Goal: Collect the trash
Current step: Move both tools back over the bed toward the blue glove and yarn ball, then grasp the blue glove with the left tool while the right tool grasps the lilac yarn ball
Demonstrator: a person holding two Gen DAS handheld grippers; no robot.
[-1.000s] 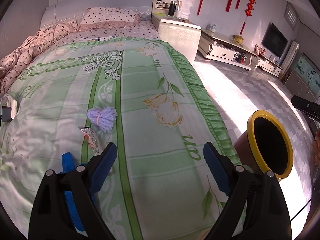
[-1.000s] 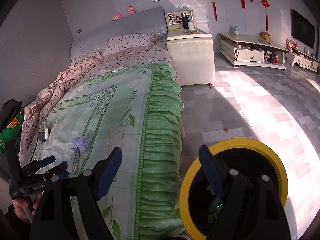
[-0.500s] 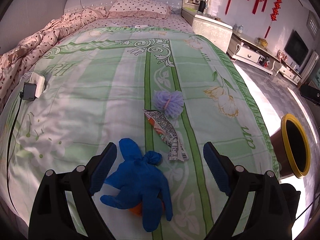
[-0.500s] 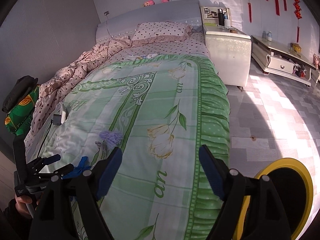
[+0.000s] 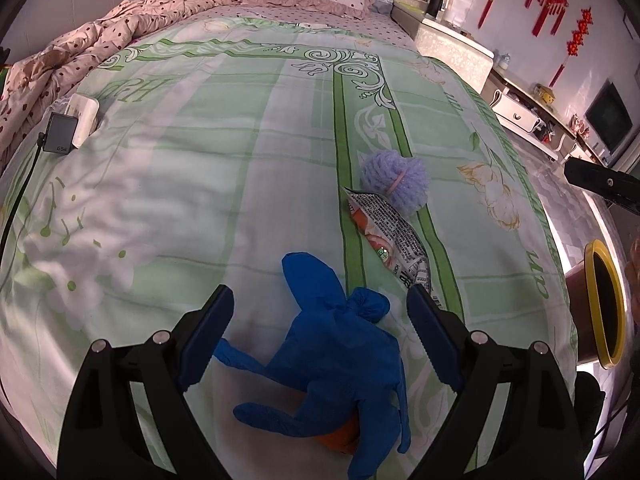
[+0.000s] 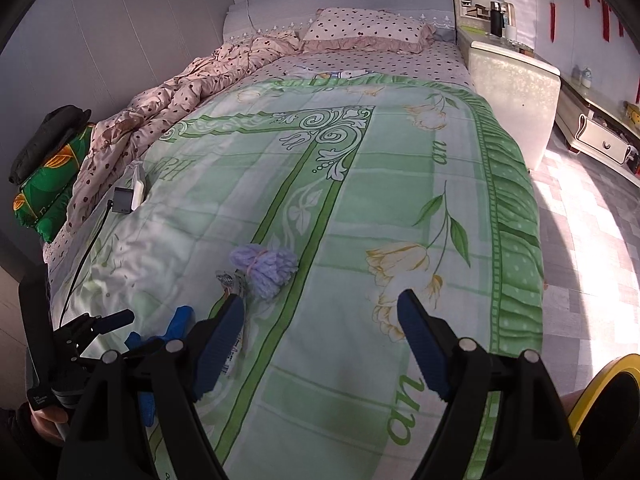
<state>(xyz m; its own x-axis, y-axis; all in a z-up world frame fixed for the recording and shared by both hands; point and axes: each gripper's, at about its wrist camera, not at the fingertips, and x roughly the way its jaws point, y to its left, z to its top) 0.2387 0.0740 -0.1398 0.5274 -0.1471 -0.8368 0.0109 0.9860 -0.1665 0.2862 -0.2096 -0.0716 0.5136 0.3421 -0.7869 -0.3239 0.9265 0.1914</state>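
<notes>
A crumpled blue glove (image 5: 340, 356) lies on the green bedspread (image 5: 200, 184), with something orange (image 5: 340, 438) showing under it. My left gripper (image 5: 320, 312) hangs open just above the glove, which sits between the fingers untouched. Beyond it lie a printed snack wrapper (image 5: 384, 232) and a fluffy purple ball (image 5: 396, 180). My right gripper (image 6: 320, 320) is open and empty over the bedspread, to the right of the purple ball (image 6: 266, 266) and the wrapper (image 6: 234, 284). The yellow-rimmed bin (image 5: 608, 304) stands on the floor by the bed's right edge.
A dark charger (image 5: 60, 136) with its cable and a white block (image 5: 84, 118) lie at the bed's left. A spotted pink quilt (image 6: 180, 92) is bunched along the far left. A white bedside cabinet (image 6: 512, 92) stands at the head, tiled floor (image 6: 592, 216) to the right.
Both views swung left, away from the bin and over the bed. My left gripper came down close over the blue glove. The bin slid to the right edge of the right wrist view.
</notes>
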